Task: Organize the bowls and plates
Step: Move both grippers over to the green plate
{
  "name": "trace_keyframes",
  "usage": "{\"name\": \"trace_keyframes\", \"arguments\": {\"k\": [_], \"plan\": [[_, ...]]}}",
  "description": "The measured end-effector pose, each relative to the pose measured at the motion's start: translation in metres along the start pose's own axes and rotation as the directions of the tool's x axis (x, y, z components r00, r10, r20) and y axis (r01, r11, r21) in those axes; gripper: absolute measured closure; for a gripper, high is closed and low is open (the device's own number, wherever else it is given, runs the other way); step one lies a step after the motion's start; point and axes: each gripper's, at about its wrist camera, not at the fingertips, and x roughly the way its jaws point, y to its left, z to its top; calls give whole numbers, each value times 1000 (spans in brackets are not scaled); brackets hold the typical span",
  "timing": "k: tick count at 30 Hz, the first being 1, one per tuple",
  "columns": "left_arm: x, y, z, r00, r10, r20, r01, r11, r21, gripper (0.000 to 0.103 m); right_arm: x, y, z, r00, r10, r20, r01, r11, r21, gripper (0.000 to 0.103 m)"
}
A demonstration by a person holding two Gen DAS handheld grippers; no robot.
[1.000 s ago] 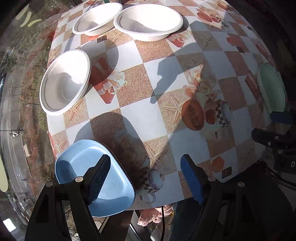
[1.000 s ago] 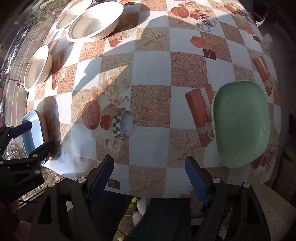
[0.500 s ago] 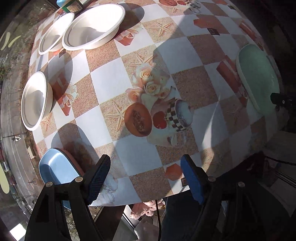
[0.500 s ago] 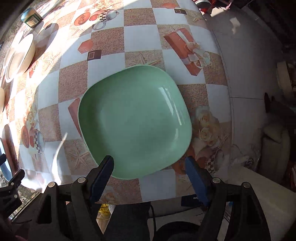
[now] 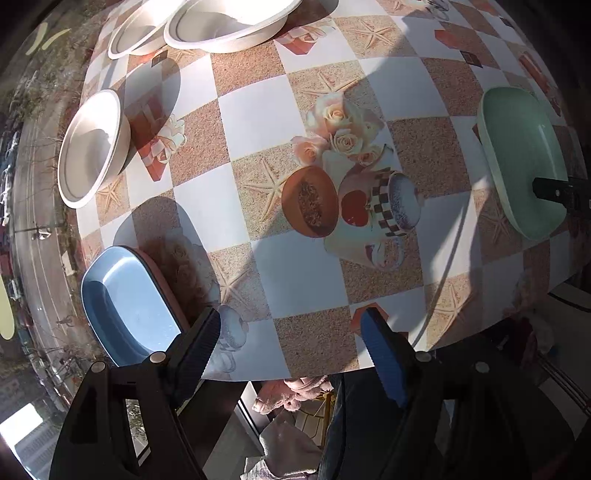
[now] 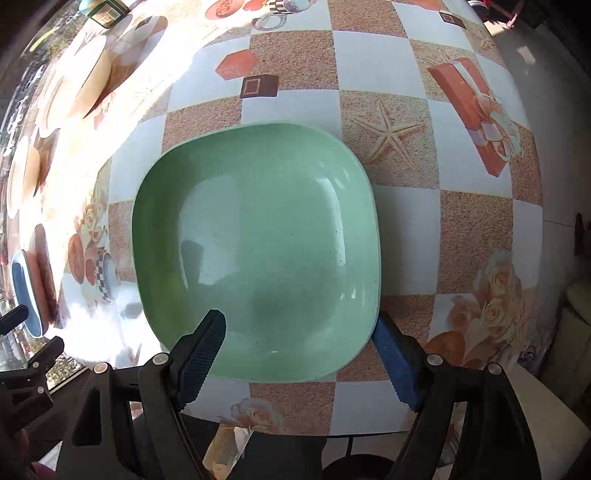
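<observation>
A green square plate (image 6: 258, 251) lies flat on the checked tablecloth (image 6: 295, 62), near the table's edge. My right gripper (image 6: 299, 350) is open at the plate's near rim. One fingertip overlaps the plate's near left part and the other sits just outside its near right corner. In the left wrist view the green plate (image 5: 521, 158) is far right, with the right gripper (image 5: 561, 192) reaching over it. My left gripper (image 5: 291, 347) hangs open over the near table edge, holding nothing. A blue plate (image 5: 129, 306) sits just left of its left finger, stacked on a pinkish plate (image 5: 157, 267).
Three white bowls stand along the far left: one alone (image 5: 92, 147) and two touching (image 5: 147, 26) (image 5: 229, 22). A small tin (image 6: 107, 11) sits at the far corner. The table edge runs just in front of both grippers. A chair and floor lie to the right (image 6: 554, 110).
The right gripper has closed in on the green plate, whose near rim now lies between its fingers. The left gripper's view has shifted slightly nearer to the blue plate.
</observation>
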Motion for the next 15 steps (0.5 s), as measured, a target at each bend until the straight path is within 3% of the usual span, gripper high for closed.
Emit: {"name": "trace_keyframes", "arguments": {"k": [3,9,15], "plan": [[-11,-9,10,1000,7,9,-7,1000,26,22,-3,10,-8,1000,-16,10,17,1000,-17,21],[-20,-20,20,999,-17,33,15,998,53,22,2,-29,-27,999,-36,-32,39,995,95,21],[-31,-32,50,995,-55,82,53,998,37,22,-1,-57,-29,1000,7,-26,-2,980,200,21]]}}
